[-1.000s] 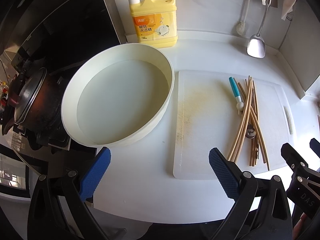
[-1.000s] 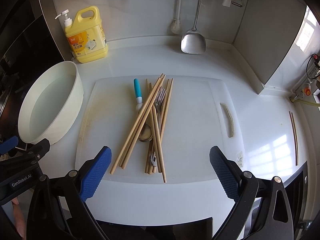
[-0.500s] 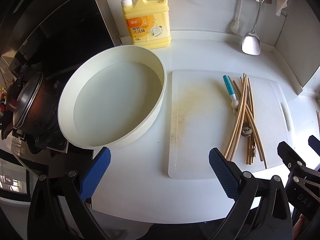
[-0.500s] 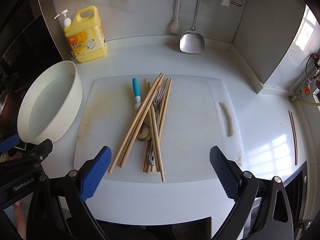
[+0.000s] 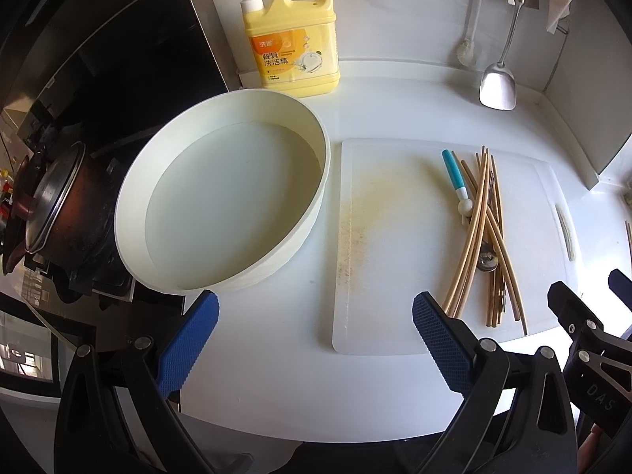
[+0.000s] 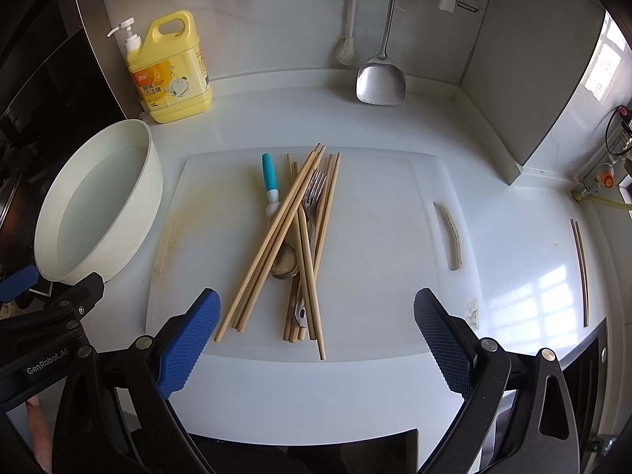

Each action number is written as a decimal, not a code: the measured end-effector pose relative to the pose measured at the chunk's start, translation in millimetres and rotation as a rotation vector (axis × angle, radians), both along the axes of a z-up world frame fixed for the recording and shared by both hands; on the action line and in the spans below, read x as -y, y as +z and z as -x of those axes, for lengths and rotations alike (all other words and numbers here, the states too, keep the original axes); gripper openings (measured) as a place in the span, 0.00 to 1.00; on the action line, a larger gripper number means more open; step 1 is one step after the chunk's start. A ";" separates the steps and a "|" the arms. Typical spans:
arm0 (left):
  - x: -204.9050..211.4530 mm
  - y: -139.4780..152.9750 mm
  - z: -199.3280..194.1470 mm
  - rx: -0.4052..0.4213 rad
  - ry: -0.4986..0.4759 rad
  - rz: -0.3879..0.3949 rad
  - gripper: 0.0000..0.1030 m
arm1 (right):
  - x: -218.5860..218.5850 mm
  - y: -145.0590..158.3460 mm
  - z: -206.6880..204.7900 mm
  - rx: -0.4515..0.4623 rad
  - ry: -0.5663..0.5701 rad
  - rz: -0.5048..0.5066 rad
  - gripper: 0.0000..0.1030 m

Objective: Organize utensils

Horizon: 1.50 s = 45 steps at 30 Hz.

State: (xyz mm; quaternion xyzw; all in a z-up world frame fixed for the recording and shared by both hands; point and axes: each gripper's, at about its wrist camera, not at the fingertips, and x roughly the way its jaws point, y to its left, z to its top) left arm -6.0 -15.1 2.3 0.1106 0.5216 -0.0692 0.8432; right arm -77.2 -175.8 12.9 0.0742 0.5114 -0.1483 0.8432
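Observation:
A pile of wooden chopsticks (image 6: 294, 233) lies on a white cutting board (image 6: 375, 245), mixed with a metal fork (image 6: 314, 193), a metal spoon (image 6: 285, 264) and a blue-handled utensil (image 6: 270, 175). The pile also shows in the left wrist view (image 5: 480, 233). My right gripper (image 6: 316, 339) is open and empty, just in front of the pile's near ends. My left gripper (image 5: 314, 339) is open and empty over the counter, between the white basin (image 5: 221, 205) and the board (image 5: 387, 245).
A yellow detergent bottle (image 6: 170, 71) stands at the back left. A metal spatula (image 6: 381, 79) hangs against the wall. Two more chopsticks (image 6: 580, 268) lie on the counter at the right. A dark pot on the stove (image 5: 51, 201) is left of the basin.
Both views have shifted slightly; the left gripper has drifted a little right and back. Nothing was taken hold of; both grippers stay open.

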 end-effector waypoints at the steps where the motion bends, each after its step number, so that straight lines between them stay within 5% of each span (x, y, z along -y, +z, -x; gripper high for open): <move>1: -0.1 0.0 0.1 0.000 0.000 0.000 0.94 | -0.2 0.0 -0.3 0.000 0.000 0.000 0.91; 28: -13.4 -4.0 -6.9 -0.009 -0.005 0.003 0.94 | -12.3 -5.2 -8.5 -0.018 -0.006 -0.006 0.91; 37: -5.1 -12.0 -12.5 0.012 -0.107 0.045 0.94 | 17.0 -14.4 4.1 0.044 -0.097 -0.133 0.91; 45: 29.1 -39.6 -11.6 -0.004 -0.241 0.073 0.94 | 35.0 -29.5 24.2 0.088 -0.149 -0.056 0.91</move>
